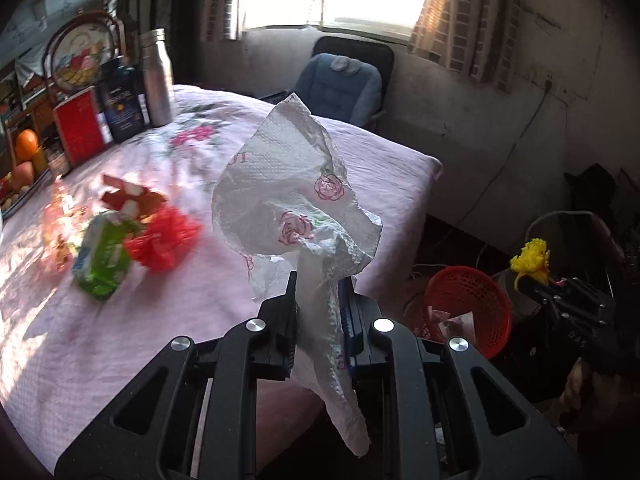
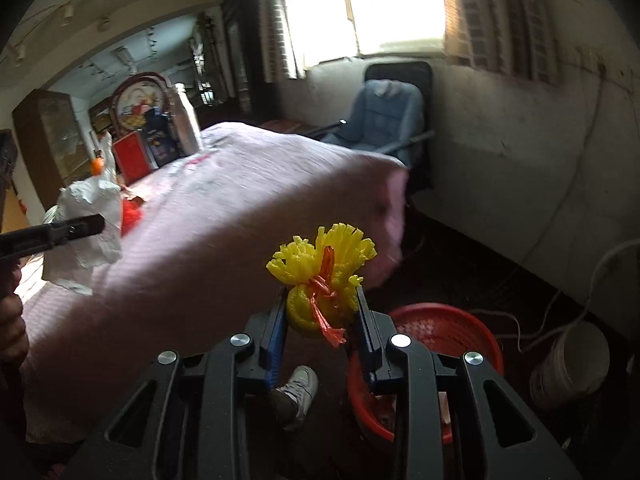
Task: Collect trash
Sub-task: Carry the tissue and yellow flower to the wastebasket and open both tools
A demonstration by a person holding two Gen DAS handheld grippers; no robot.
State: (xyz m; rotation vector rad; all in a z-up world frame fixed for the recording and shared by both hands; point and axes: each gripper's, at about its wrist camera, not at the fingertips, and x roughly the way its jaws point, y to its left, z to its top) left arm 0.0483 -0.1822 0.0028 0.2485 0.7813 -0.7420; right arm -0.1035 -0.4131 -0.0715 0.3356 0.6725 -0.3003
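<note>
Both tools [image 1: 318, 280] [image 2: 322, 300] loaded; basket [image 2: 448, 330] half-hidden.

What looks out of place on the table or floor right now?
Loose trash is left on the pink tablecloth: a green packet lying tilted, a red net bundle and red-white wrapper scraps. Nothing looks spilled; the red basket stands upright on the floor.

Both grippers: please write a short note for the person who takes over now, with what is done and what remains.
Left gripper: shut on the paper napkin, above the table edge.
Right gripper: shut on the yellow foam net, near the red basket on the floor.
Done: the basket already holds some scraps.
Left: drop both pieces in, then collect the green packet, the red net and the red-and-white wrapper from the pink tablecloth.
</note>
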